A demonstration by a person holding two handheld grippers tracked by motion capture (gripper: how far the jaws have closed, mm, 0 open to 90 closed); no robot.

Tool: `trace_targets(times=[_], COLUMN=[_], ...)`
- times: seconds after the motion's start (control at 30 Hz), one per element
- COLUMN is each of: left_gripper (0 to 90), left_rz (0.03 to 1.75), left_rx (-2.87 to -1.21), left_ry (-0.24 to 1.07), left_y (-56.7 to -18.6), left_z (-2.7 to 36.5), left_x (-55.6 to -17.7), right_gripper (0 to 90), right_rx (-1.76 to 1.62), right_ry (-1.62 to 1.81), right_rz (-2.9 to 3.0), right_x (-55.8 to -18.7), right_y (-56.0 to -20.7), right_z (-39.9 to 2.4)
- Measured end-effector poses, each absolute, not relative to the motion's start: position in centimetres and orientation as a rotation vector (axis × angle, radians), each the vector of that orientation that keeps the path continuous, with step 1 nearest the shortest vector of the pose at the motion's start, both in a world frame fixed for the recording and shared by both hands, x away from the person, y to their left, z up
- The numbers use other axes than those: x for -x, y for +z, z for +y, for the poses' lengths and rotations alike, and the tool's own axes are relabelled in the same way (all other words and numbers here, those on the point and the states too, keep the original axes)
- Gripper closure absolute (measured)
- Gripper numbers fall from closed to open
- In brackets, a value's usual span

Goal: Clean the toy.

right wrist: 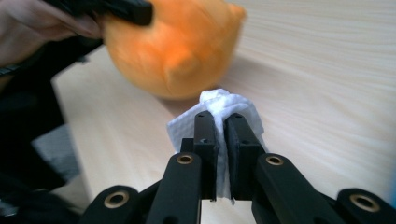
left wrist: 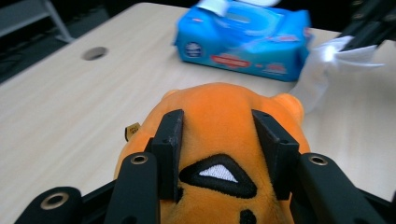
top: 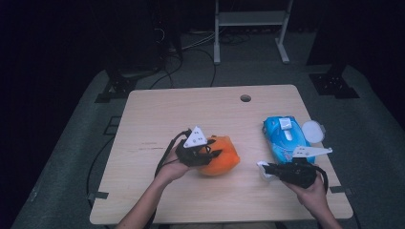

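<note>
Overhead light falling evenly on table [top: 157,105]; surroundings sinking into near-black. Soft shadows lying under orange plush toy [right wrist: 173,46]. Blue wipes pack [left wrist: 243,39] blurring at far edge. White wipe [left wrist: 327,70] glaring, overexposed. High view grainy, soft.

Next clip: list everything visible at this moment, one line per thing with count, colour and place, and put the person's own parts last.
Table: one, light wood, centre of the high view, round hole near its far edge.
Plush toy: one, orange, on the table left of centre, between the left gripper's jaws.
Wipes pack: one, blue, right side of the table, lid flipped open.
Wipe: one, white, pinched in the right gripper's jaws.
Frame: one, white, on the floor beyond the table.
Cables: several, dark, on the floor beyond the table.
Left gripper: one, black, shut on the plush toy.
Right gripper: one, black, near table edge.
Hands: two, holding the grippers.
</note>
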State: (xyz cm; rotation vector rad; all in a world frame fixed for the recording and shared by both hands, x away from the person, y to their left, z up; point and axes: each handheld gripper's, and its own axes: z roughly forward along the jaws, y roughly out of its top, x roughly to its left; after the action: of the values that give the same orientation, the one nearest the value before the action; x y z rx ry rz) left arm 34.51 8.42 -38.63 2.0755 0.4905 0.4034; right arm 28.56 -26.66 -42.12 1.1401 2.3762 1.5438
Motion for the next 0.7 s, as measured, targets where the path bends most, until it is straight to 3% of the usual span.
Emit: trace_targets(times=[0.27, 0.6, 0.7], left_gripper=[53.6, 47.0, 45.5], left_rz=[0.571, 0.558, 0.556], left_rx=[-2.072, -2.073, -2.077], left_ry=[0.353, 0.33, 0.324], left_y=[-41.2, -41.2, -41.1], left_z=[9.3, 9.5, 9.6], left_x=[-35.8, -35.3, -35.3], right_gripper=[80.1, 60.1, 59.0], right_rx=[-1.157, -1.163, -1.164], right_ry=[1.386, 1.383, 1.401], right_rz=[2.424, 2.438, 2.415], right_x=[-30.2, -30.9, -30.8], right_y=[-43.3, -44.0, -43.5], right_z=[-26.1, -26.2, -26.7])
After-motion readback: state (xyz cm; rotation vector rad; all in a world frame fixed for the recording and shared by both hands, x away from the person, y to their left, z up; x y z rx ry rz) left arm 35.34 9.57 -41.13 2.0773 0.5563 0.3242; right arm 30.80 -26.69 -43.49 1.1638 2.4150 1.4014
